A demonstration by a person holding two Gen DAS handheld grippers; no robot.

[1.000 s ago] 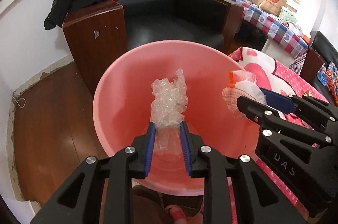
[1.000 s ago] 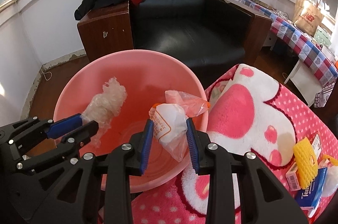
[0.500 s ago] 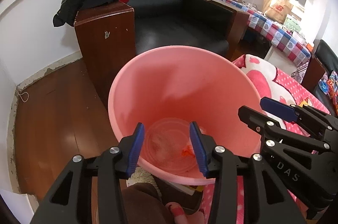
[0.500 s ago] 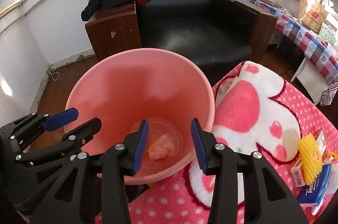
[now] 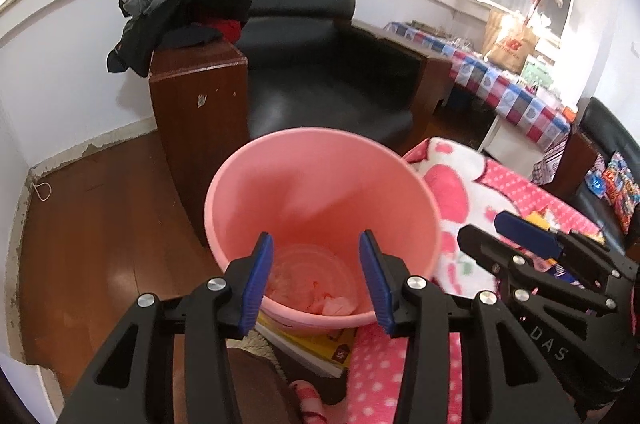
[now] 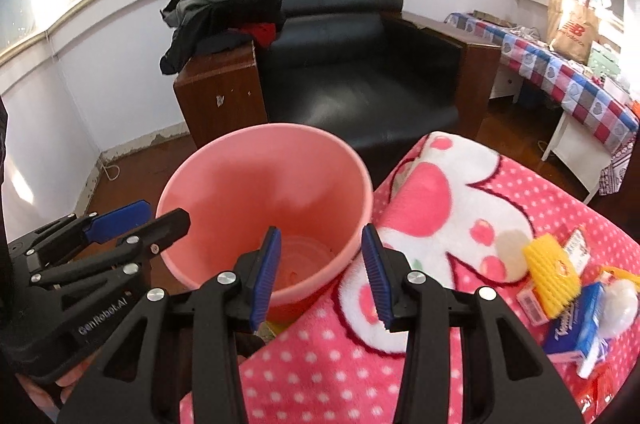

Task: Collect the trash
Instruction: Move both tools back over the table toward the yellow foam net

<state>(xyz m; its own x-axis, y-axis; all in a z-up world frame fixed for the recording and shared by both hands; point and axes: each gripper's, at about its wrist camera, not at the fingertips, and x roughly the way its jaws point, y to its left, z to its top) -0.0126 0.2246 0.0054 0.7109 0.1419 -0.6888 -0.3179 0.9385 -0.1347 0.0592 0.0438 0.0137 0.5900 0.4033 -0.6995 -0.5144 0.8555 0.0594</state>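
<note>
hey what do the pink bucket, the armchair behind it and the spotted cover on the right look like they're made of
Pink bucket: most likely moulded plastic, smooth, faintly glossy, with a thin rolled rim.
Armchair: black leather or imitation leather, judging by the soft shine on the seat; its side panels look like dark varnished wood.
Spotted cover: seemingly plush fleece, matte and fuzzy at the white patches.

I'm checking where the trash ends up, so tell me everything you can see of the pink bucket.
The pink bucket is a round, smooth, plastic-looking pail with a rolled rim and walls tapering to a narrower bottom. It stands upright on the floor beside the pink dotted blanket, in front of the black armchair. Crumpled wrappers lie on its bottom. Neither hand-held gripper touches it.
</note>
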